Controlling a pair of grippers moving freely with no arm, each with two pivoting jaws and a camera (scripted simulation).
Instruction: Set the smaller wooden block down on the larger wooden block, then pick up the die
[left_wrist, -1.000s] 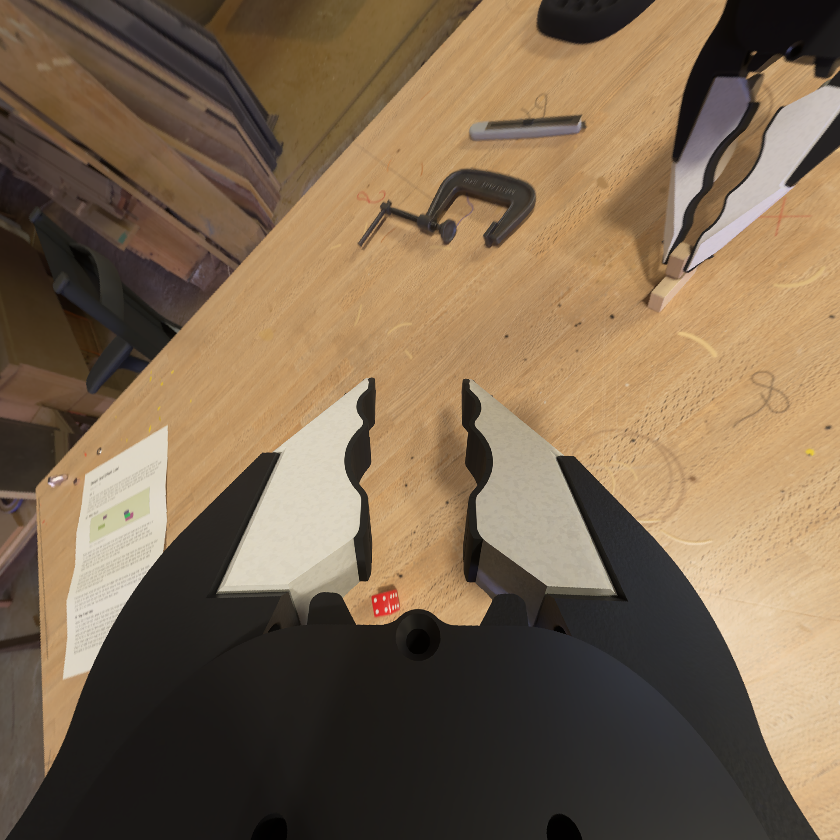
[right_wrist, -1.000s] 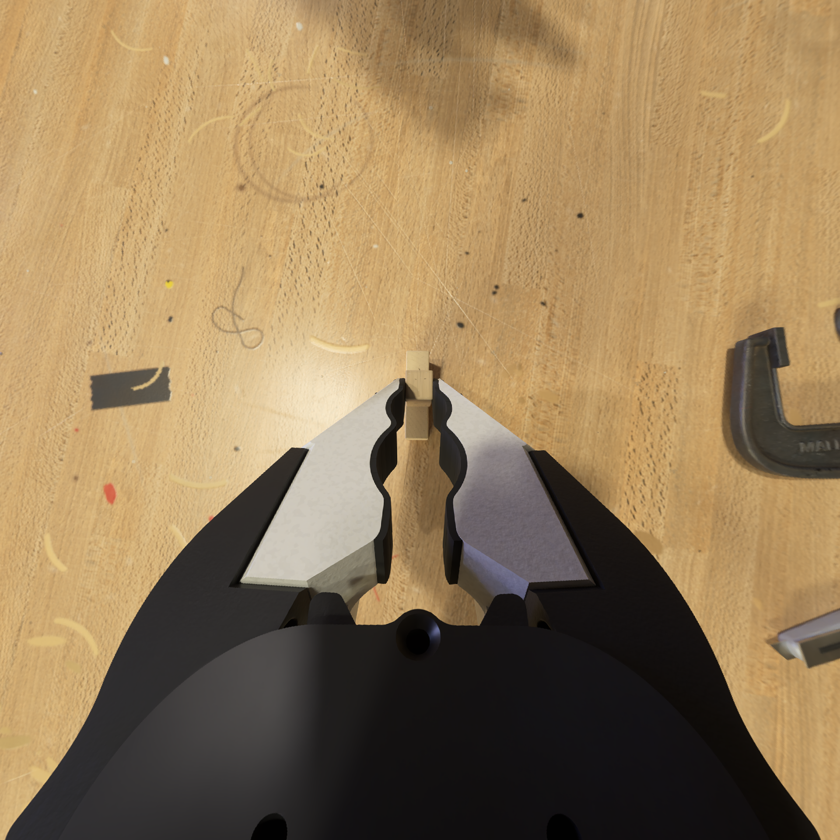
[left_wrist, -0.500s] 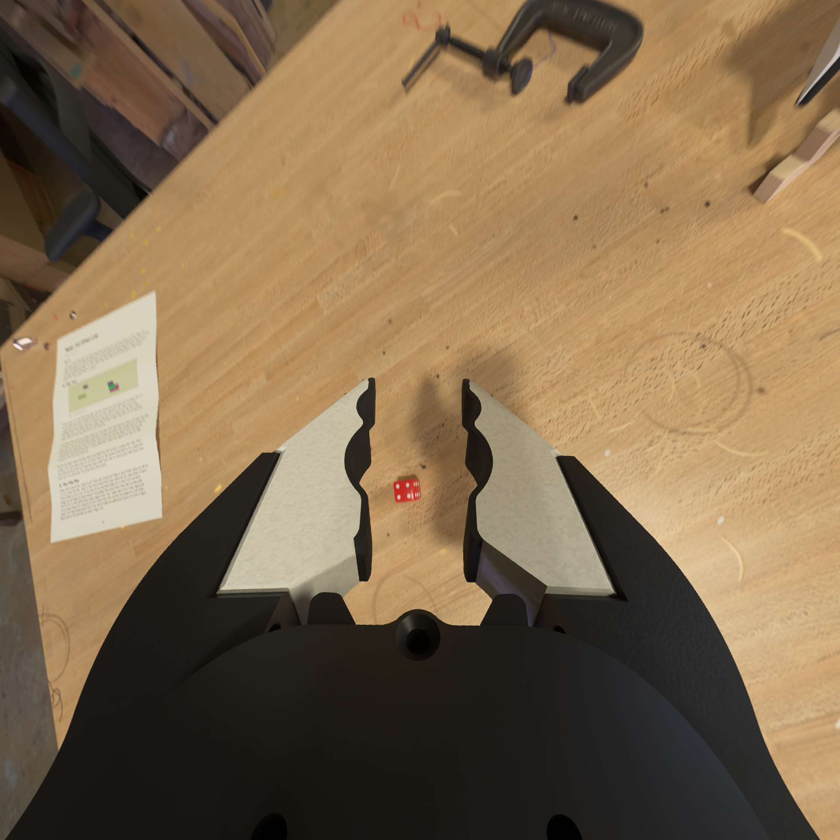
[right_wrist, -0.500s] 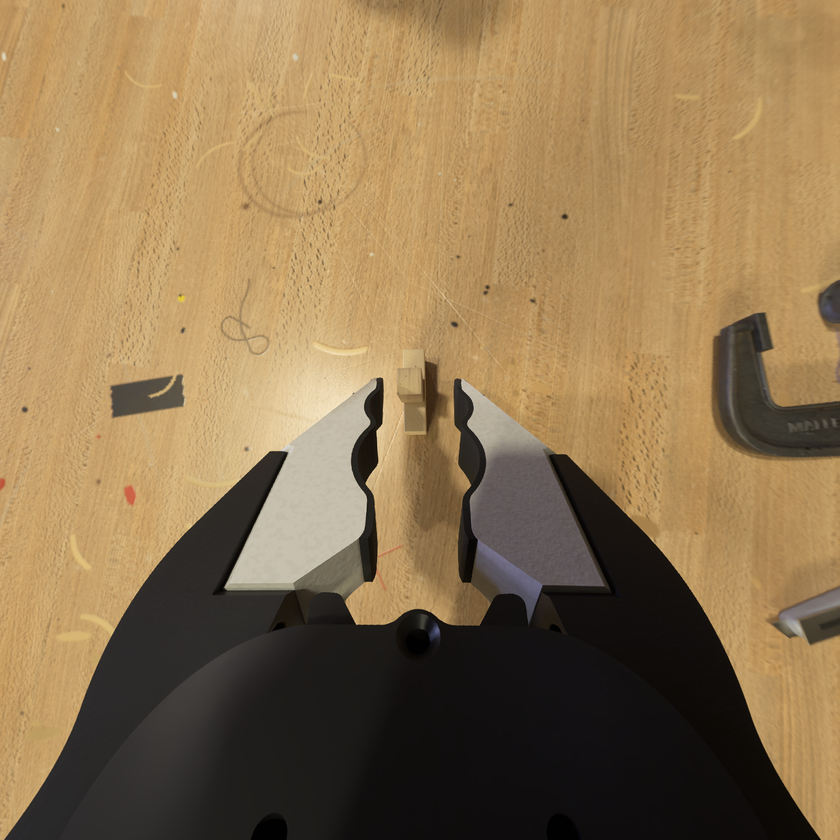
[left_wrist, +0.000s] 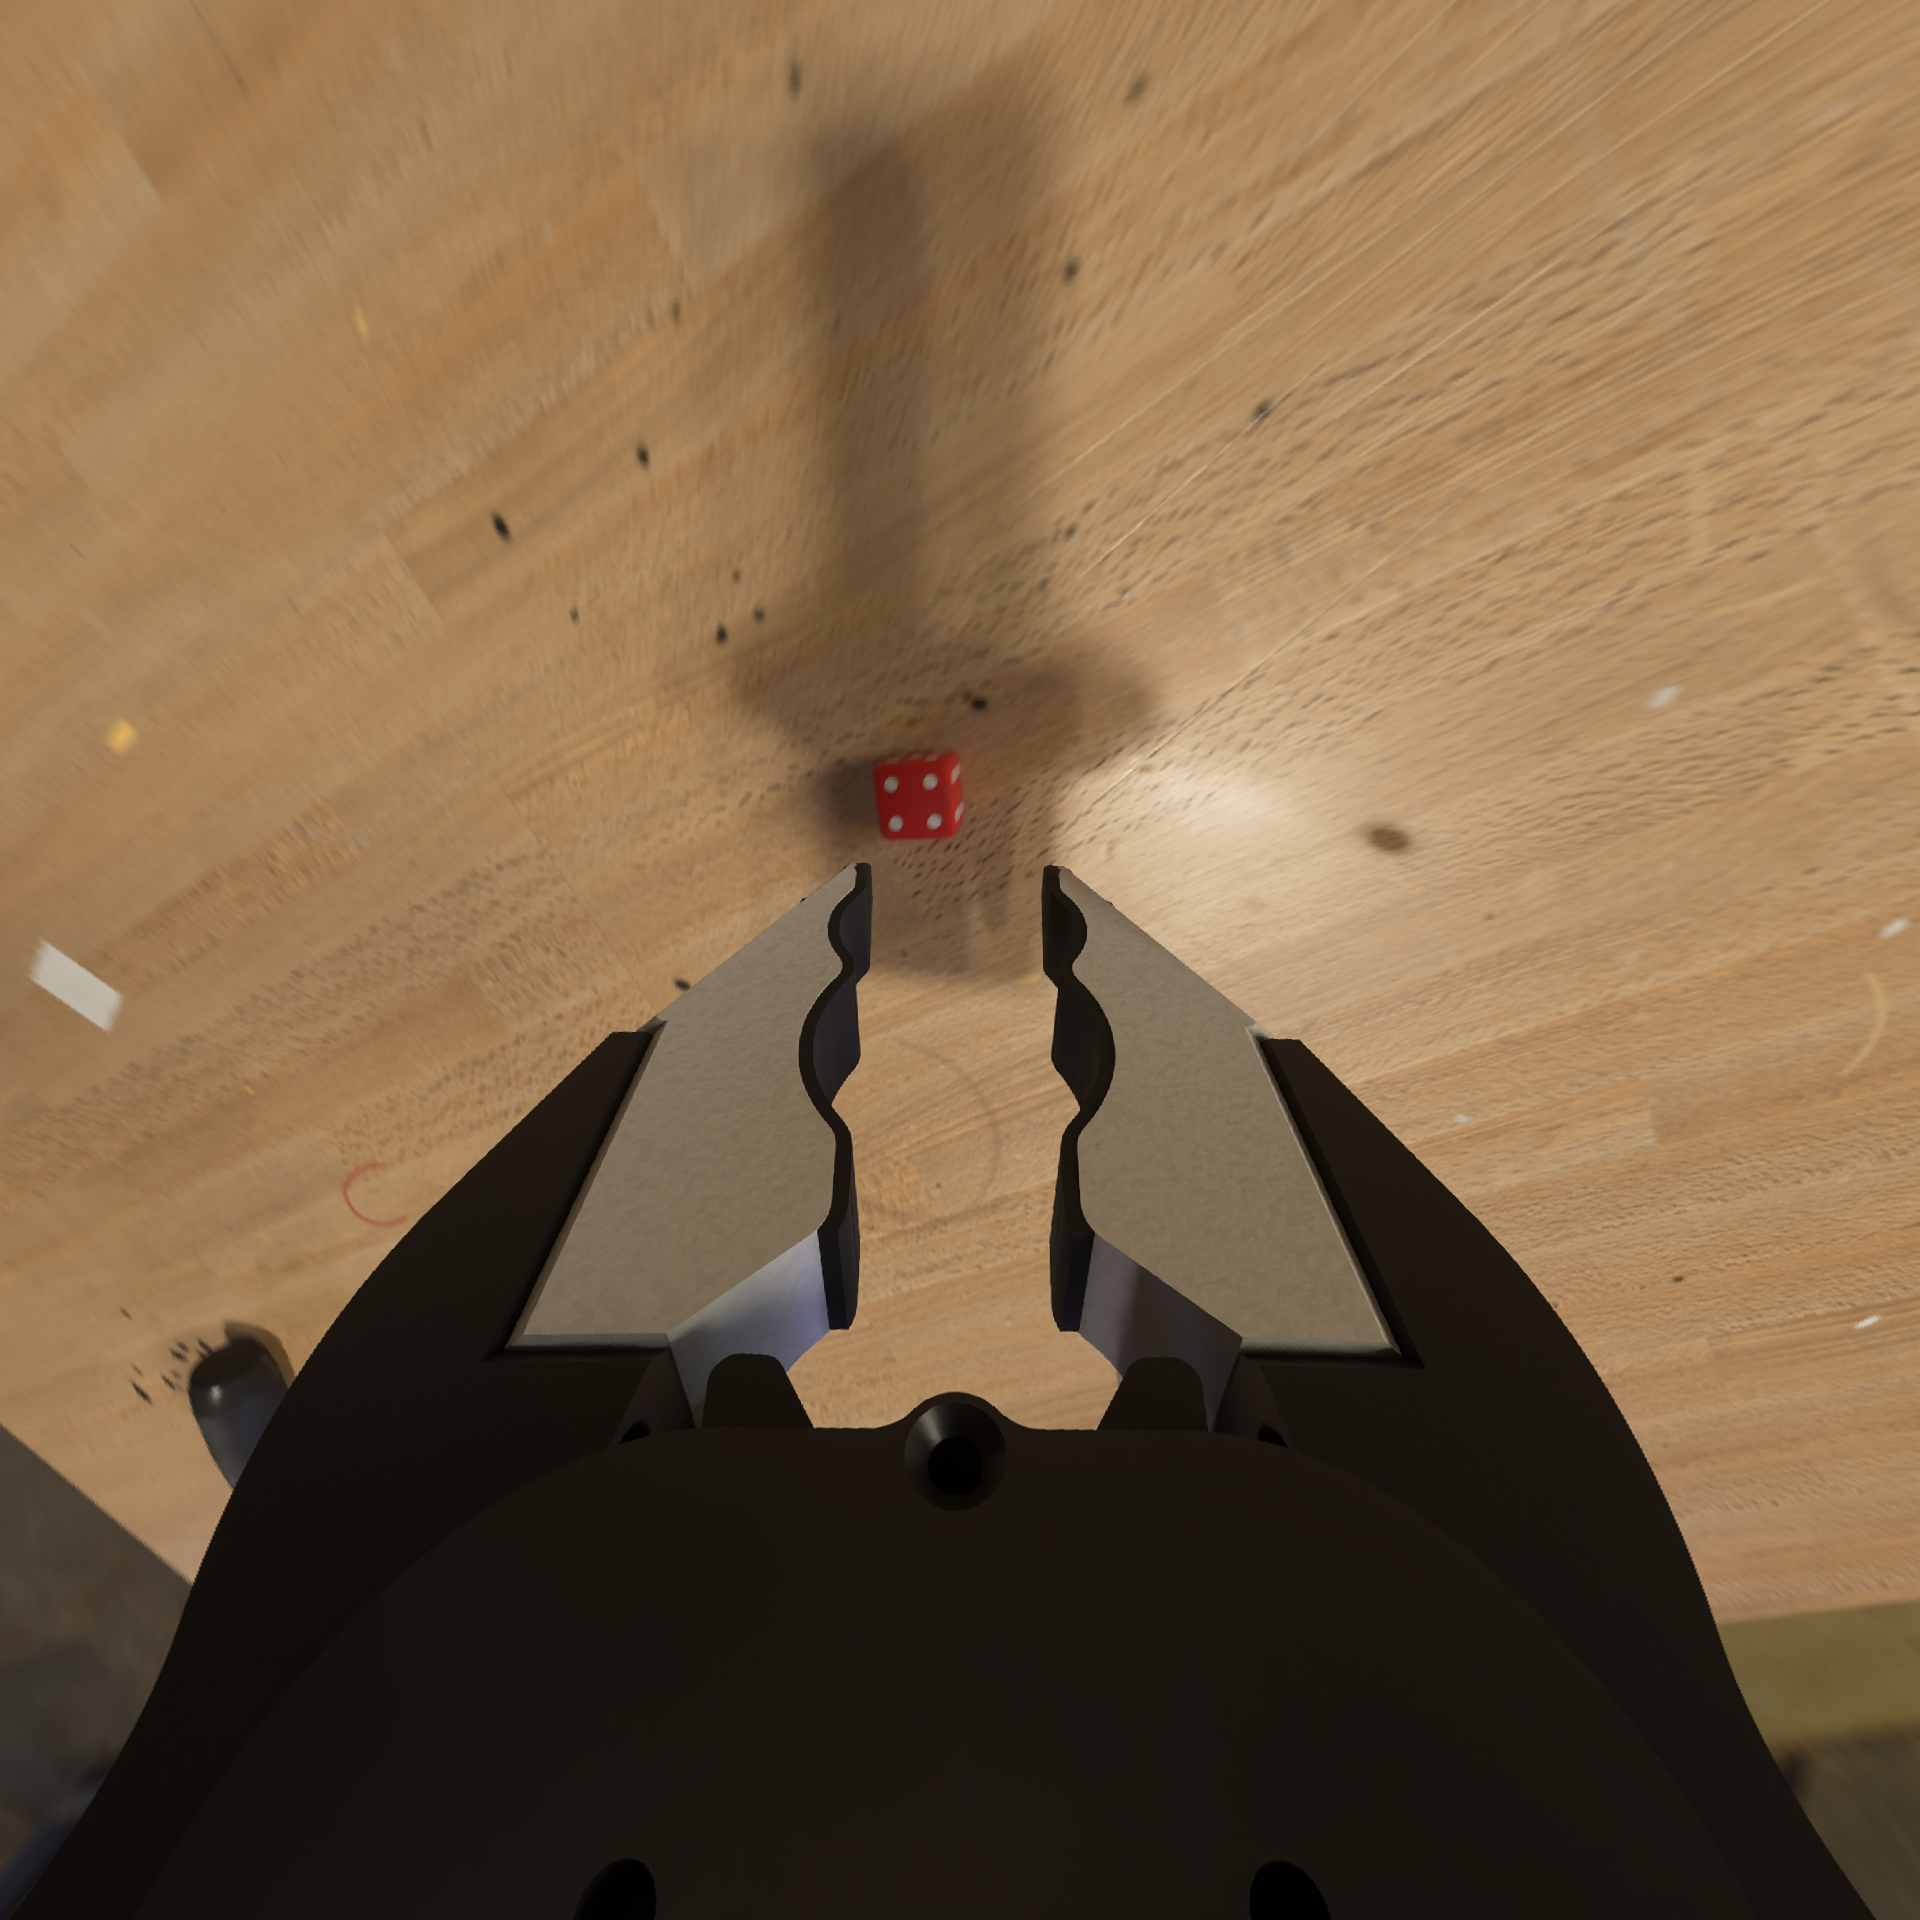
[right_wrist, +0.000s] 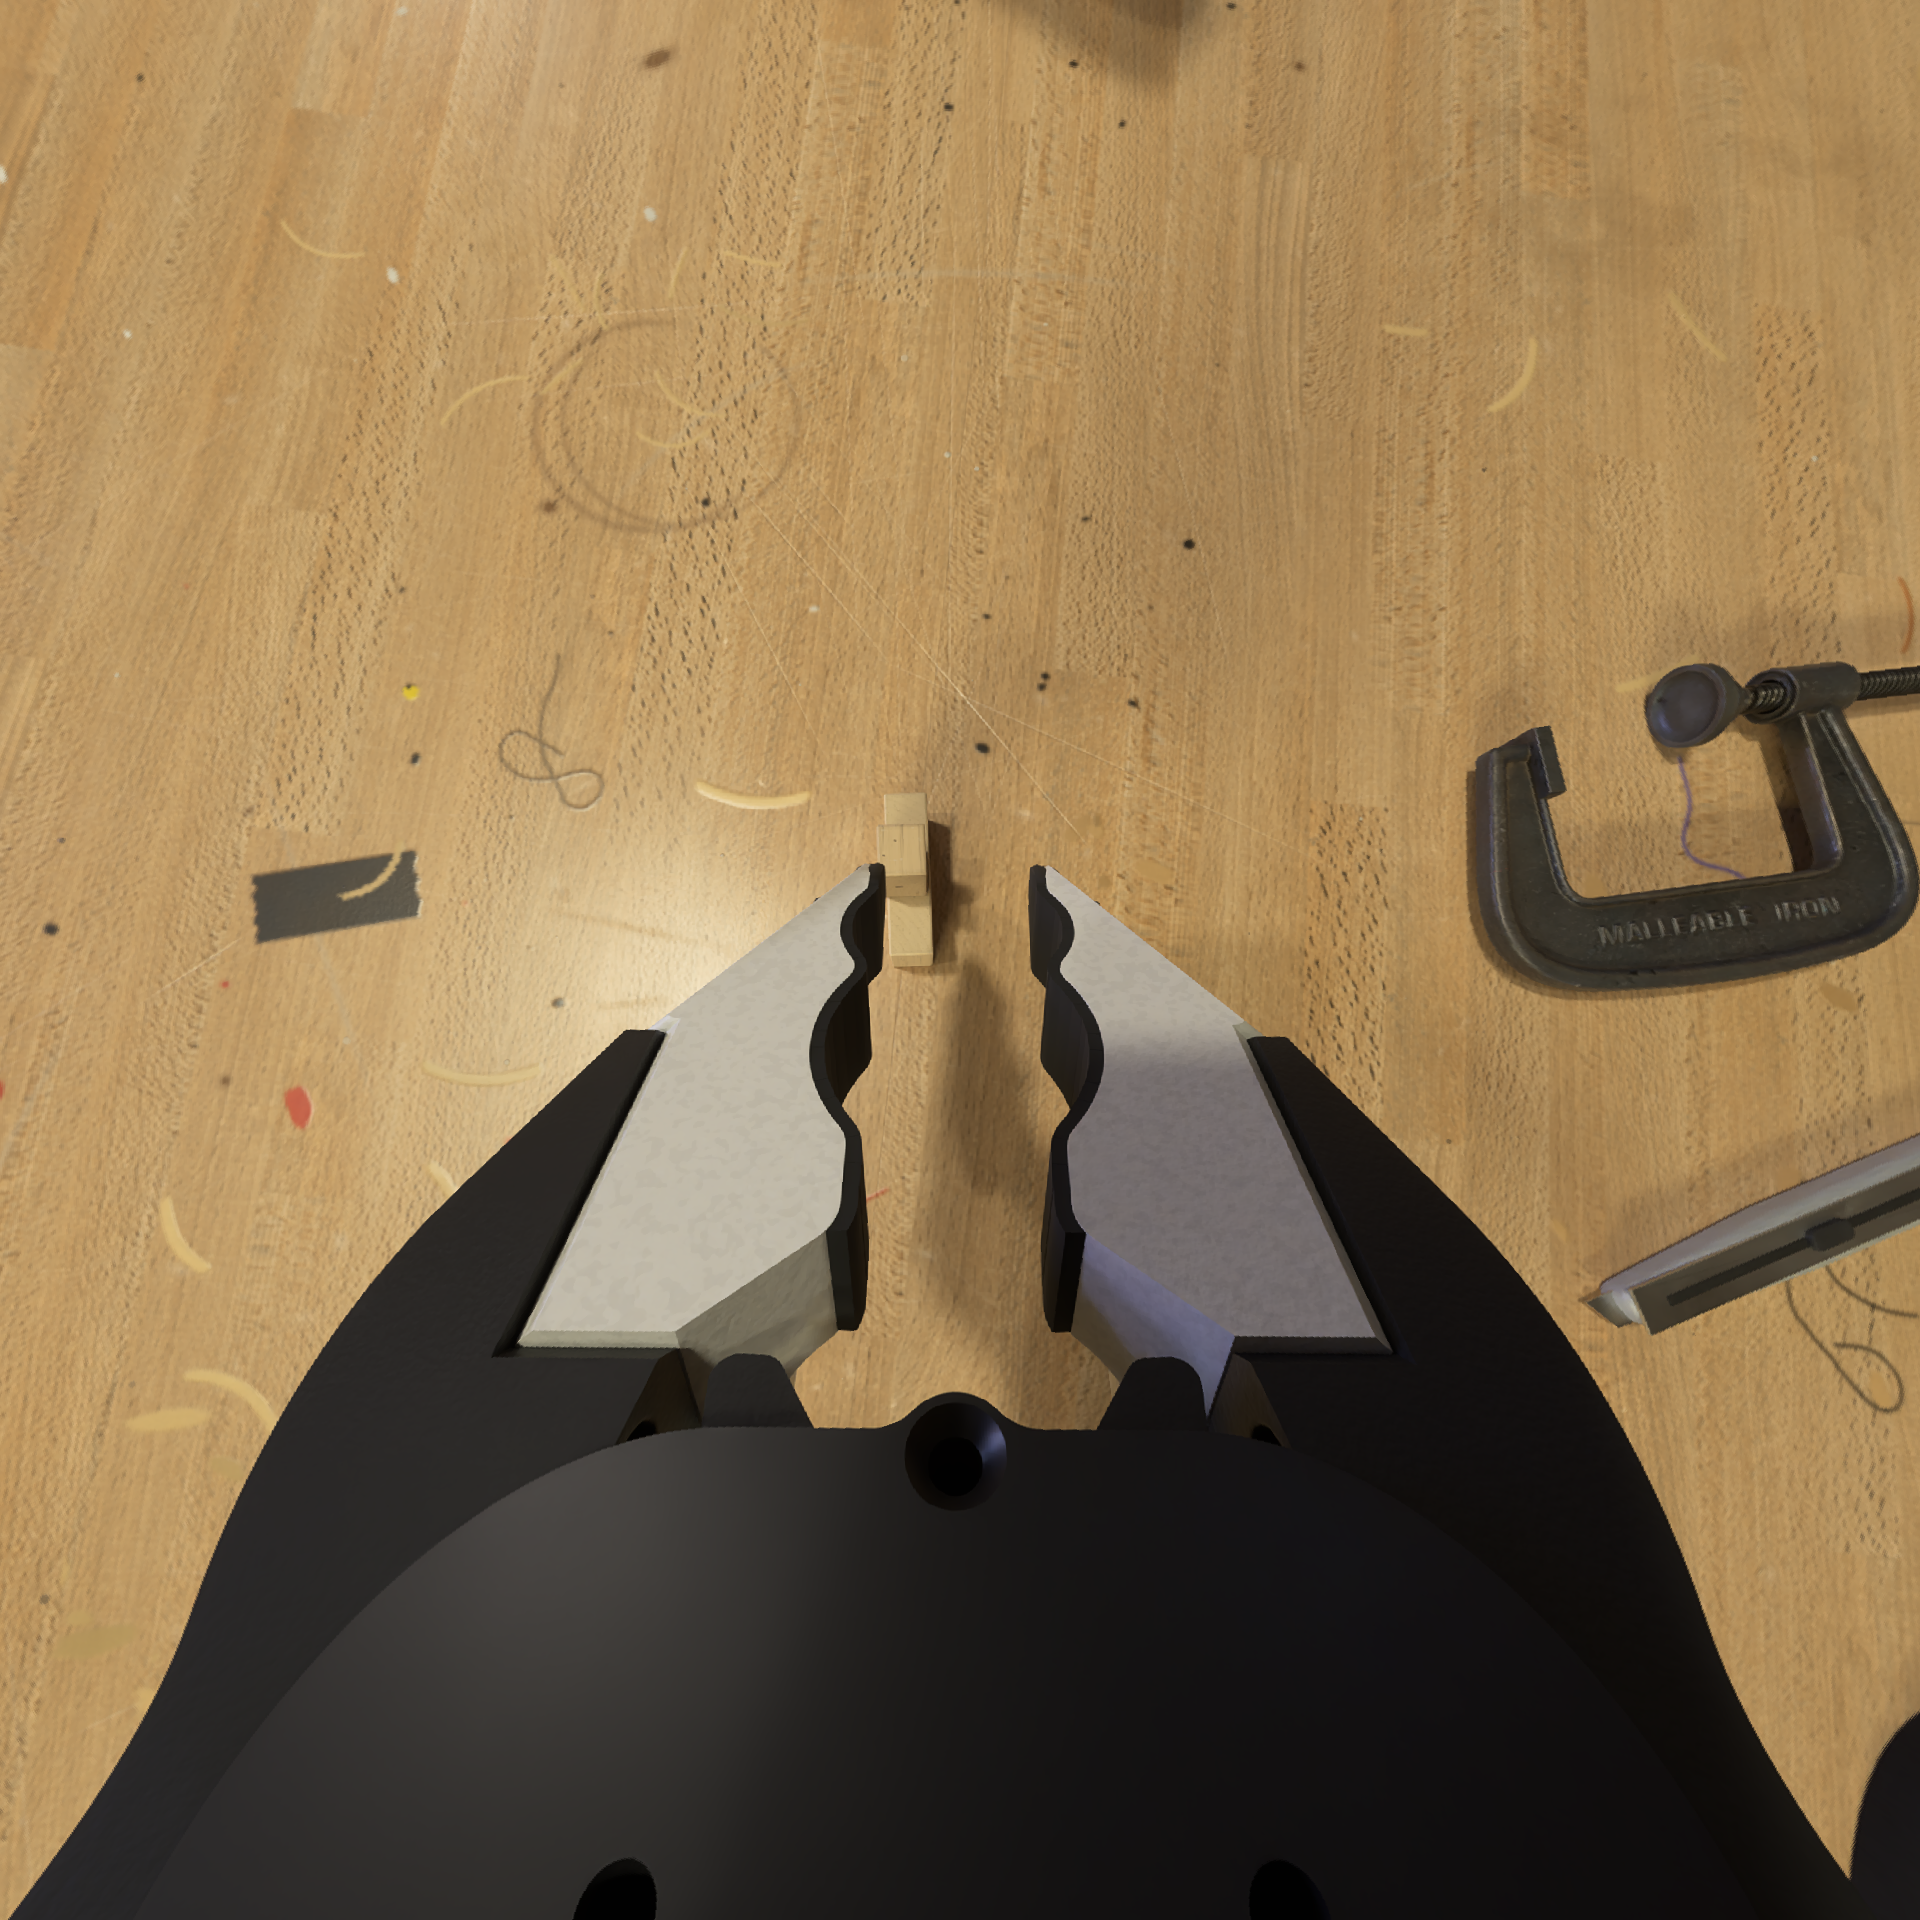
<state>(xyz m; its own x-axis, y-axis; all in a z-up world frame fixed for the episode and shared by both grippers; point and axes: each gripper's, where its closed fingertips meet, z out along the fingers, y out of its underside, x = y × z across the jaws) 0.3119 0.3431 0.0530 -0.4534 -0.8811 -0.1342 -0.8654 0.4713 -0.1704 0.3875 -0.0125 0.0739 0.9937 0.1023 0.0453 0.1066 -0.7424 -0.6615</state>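
Observation:
In the left wrist view a small red die (left_wrist: 917, 796) with white pips lies on the wooden bench, just beyond and slightly left of the gap of my left gripper (left_wrist: 956, 883), which is open and empty. In the right wrist view the smaller wooden block (right_wrist: 900, 860) rests on top of the larger wooden block (right_wrist: 911, 933), which lies flat on the bench. My right gripper (right_wrist: 954, 883) is open and empty above them; the stack sits by its left fingertip (right_wrist: 862, 894).
A dark iron C-clamp (right_wrist: 1704, 842) and a grey utility knife (right_wrist: 1766, 1247) lie to the right of the blocks. A strip of black tape (right_wrist: 335, 896) is stuck to the bench at left. A dark knob (left_wrist: 234, 1382) shows at the bench's near-left edge.
My left gripper has dropped close to the bench and tilted down; the die now shows just past its fingertips. My right gripper opened off the smaller block and drew back.

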